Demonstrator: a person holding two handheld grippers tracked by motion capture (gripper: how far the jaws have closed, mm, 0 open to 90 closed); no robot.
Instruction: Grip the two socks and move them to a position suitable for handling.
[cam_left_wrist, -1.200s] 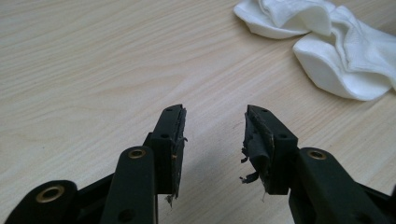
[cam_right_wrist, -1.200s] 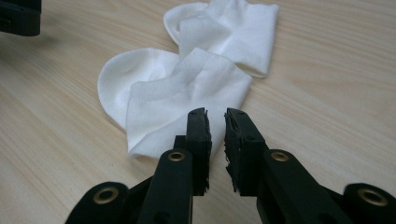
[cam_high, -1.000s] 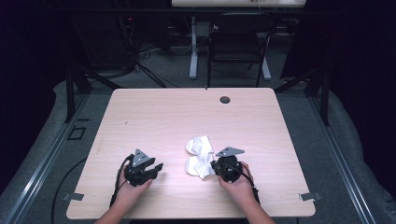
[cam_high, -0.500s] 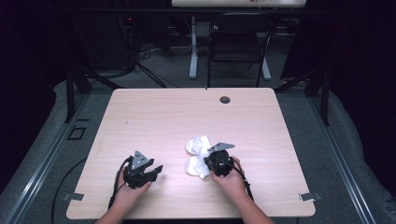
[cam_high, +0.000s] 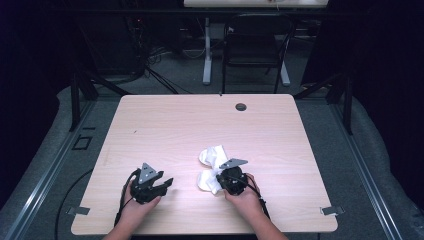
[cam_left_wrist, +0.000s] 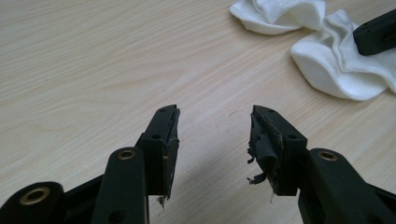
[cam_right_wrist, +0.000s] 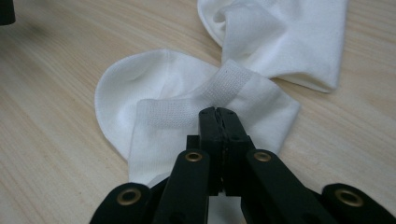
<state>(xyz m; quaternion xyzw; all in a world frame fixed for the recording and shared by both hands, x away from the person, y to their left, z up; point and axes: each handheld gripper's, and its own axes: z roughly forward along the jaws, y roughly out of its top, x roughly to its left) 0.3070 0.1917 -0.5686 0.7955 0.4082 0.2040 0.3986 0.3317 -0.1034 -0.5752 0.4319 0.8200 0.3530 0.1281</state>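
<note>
Two white socks lie crumpled together near the table's front middle: a near sock (cam_high: 205, 181) (cam_right_wrist: 140, 93) and a far sock (cam_high: 212, 155) (cam_right_wrist: 285, 42). My right gripper (cam_high: 220, 180) (cam_right_wrist: 217, 114) is shut, its tips pinching the ribbed cuff of the near sock. My left gripper (cam_high: 167, 182) (cam_left_wrist: 215, 130) rests on the wood to the left of the socks. Its jaws have just been opening and now stand open with only bare table between them; the worn pads (cam_left_wrist: 264, 140) look frayed. In the left gripper view both socks (cam_left_wrist: 341, 65) lie ahead to the right.
The light wooden table (cam_high: 165, 125) has a dark round grommet (cam_high: 241, 106) near its far edge. A black chair (cam_high: 255, 45) and cables stand on the floor beyond. Small metal brackets (cam_high: 331, 210) sit at the front corners.
My right gripper has shifted a little to the left over the near sock. The left hand has stayed where it was.
</note>
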